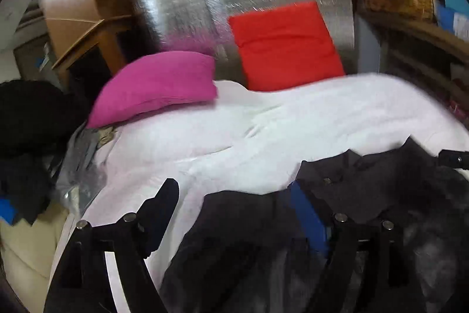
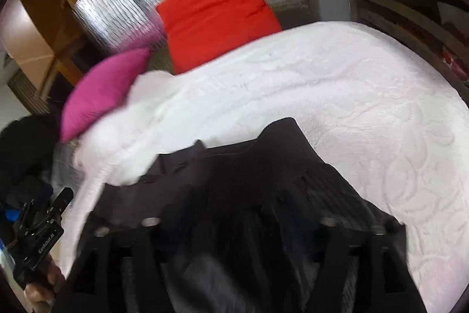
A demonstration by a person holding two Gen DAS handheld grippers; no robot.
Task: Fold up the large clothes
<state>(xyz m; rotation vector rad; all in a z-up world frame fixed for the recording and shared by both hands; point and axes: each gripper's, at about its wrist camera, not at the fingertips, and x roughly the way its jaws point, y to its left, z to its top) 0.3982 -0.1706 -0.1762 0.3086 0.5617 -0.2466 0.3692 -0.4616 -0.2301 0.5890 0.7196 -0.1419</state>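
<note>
Dark garment (image 1: pixel 366 195) lay on white blanket (image 1: pixel 263 131). Left gripper (image 1: pixel 234 213) spread apart over garment; right gripper (image 2: pixel 234 195) state indiscernible, blurred.

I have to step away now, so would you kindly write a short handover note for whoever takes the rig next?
Left gripper: fingers spread wide over the near edge of the dark garment, not clamped on it.
Right gripper: low over the same garment; its fingers are blurred against the cloth, so the grip is unclear.
The garment lies bunched on the white blanket, collar and buttons up. Pink pillow and red cushion sit behind. More dark clothes are piled at the left.
Done: garment brought onto the bed. Left: spread it flat, fold it, then the pile.
</note>
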